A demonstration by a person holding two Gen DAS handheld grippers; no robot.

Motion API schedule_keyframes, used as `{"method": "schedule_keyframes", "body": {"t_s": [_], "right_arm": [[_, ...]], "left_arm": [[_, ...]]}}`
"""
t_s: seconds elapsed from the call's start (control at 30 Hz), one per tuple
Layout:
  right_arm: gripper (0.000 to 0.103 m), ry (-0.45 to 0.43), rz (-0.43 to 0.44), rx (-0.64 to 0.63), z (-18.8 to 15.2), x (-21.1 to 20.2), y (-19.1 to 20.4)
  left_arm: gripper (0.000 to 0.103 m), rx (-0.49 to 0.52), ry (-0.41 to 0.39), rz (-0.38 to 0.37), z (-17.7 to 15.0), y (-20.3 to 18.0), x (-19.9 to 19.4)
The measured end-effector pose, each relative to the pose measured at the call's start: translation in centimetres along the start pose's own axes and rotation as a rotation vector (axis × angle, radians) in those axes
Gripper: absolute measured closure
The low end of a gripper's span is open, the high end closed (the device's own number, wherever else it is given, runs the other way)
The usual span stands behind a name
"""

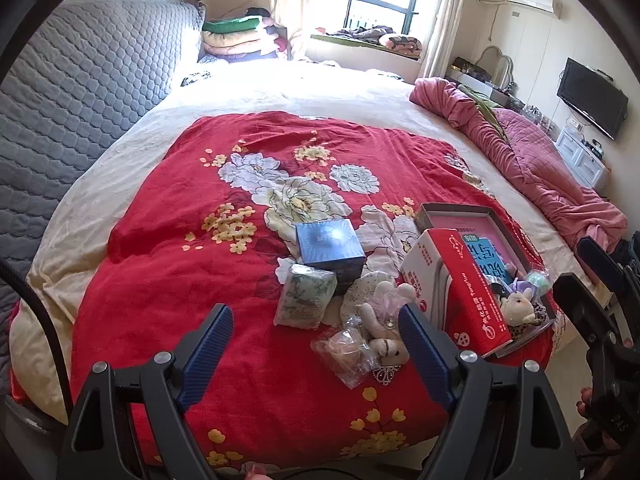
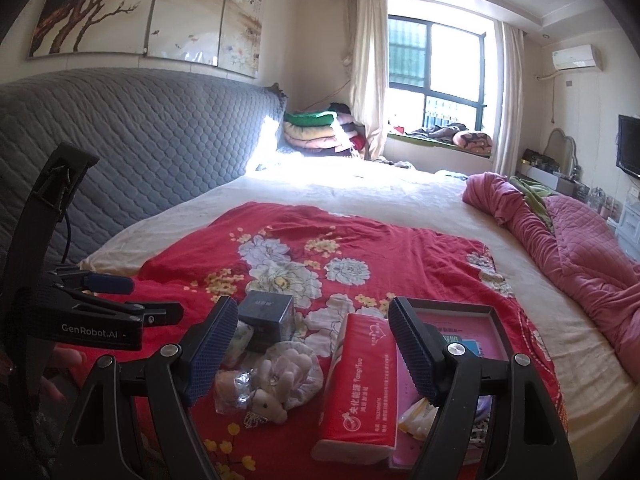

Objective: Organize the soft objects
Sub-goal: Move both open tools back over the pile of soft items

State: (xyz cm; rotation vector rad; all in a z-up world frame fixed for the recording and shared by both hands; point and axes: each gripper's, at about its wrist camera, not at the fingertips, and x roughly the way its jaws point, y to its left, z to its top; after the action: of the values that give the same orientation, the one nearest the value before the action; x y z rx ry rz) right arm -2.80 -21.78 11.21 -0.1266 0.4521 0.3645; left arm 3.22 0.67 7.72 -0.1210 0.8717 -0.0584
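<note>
1. Left gripper is hanging over the red blanket, jaws apart, gripping nothing.
2. Plush bunny is lying at 2 o'clock from the gap, just beside the right-hand finger; bagged toy is sitting between the fingers.
3. Right gripper is hovering with jaws apart, empty; tissue pack is lying between them, leaning on the tray.
4. Bunny is at 7 o'clock there.

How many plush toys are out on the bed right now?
2 clearly: a pale plush on the red blanket beside the tissue pack, and a bunny in the tray. Others may be hidden.
</note>
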Motion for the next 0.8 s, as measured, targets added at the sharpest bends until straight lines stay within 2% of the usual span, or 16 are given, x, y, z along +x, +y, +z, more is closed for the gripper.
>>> {"method": "schedule_keyframes", "body": {"t_s": [0.33, 0.8], "right_arm": [[0.024, 0.053, 0.036, -0.047, -1.0, 1.9, 1.9], [0.024, 0.174, 0.086, -0.138, -4.7, 5.7, 4.8]], "left_arm": [[0.019, -0.060, 0.024, 0.024, -0.6, 3.1, 1.2], [0.019, -0.090, 0.076, 0.019, -2.3, 4.8, 4.4]]}}
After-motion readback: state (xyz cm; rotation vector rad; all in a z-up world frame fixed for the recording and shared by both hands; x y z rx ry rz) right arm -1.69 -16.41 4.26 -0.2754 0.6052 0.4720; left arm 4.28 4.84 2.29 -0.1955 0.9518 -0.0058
